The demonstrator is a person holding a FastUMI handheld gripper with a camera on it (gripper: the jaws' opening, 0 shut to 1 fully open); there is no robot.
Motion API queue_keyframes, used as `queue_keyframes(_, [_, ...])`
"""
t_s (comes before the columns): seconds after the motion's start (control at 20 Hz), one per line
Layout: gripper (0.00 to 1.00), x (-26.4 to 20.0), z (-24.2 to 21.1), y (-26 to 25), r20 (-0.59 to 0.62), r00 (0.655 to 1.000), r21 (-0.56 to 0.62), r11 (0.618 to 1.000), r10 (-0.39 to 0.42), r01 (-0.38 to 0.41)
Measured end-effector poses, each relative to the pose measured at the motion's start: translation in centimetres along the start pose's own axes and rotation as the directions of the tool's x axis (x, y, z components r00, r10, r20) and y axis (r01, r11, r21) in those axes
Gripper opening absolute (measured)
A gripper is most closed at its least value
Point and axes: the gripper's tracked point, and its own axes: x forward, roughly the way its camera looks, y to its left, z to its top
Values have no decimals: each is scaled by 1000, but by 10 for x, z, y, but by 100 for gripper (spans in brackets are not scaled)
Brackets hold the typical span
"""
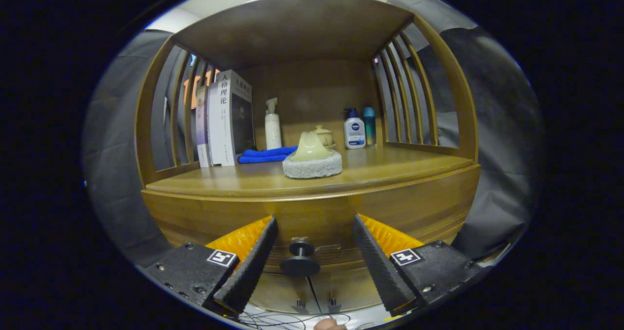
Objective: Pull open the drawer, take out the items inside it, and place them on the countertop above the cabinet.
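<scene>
Gripper view: the gripper (314,252) stands with fingers spread either side of the drawer's knob (300,261), touching neither, seemingly lined up to grasp it. Above the knob, a sponge (312,163) rests on the countertop (390,166).

closed wooden drawer (312,232), round dark knob (300,262)

The camera rides on the gripper (314,223), low and close before the cabinet front, facing straight ahead at the drawer knob (300,259) and slightly up across the bench (234,181).
</scene>
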Motion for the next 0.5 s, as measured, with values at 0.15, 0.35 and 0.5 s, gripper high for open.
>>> queue_keyframes(0.15, [100, -5, 5, -7, 3, 1000, 12, 1000, -23, 23])
queue_keyframes(0.35, [100, -28, 28, -21, 43, 999, 44, 999, -4, 2])
queue_keyframes(0.5, [100, -51, 29, -25, 15, 998, 95, 993, 62, -63])
